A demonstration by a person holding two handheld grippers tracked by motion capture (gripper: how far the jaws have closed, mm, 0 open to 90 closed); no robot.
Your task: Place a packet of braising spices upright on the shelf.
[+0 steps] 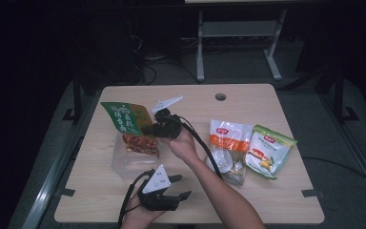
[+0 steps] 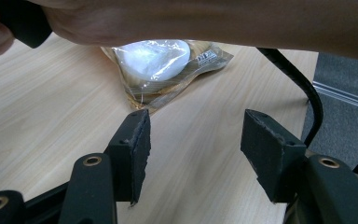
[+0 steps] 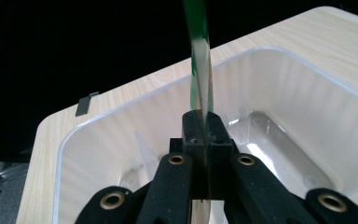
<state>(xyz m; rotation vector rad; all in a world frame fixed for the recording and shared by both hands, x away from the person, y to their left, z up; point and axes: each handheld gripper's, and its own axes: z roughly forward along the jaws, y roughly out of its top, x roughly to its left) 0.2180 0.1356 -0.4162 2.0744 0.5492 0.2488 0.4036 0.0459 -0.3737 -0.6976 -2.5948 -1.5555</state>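
Two hand-held grippers over a pale wood table [image 1: 286, 200]. Right hand-held gripper [image 1: 148, 129] clamped tight on the edge of a green snack bag [image 1: 129, 125], held above a clear plastic tub [image 1: 119, 164] at the table's left half. Left hand-held gripper [image 1: 181, 187] near the front edge, pads well apart with nothing between them, hovering over bare wood. Open wood ahead of the left one and along the front right; little room between tub and forearm. Seen edge-on from the right gripper view: the bag [image 3: 200, 60] as a thin green strip rising from the closed pads, the tub's [image 3: 307, 88] rim and hollow below it, a table corner beyond. From the left gripper view: a clear packet with a white lump [image 2: 161, 63] lying flat under the person's forearm, a black cable curving off the table's side. On the right half, an orange-and-white bag [image 1: 226, 136] touching a green-and-white bag [image 1: 269, 150]. Dark room around, grey floor, a metal frame behind.
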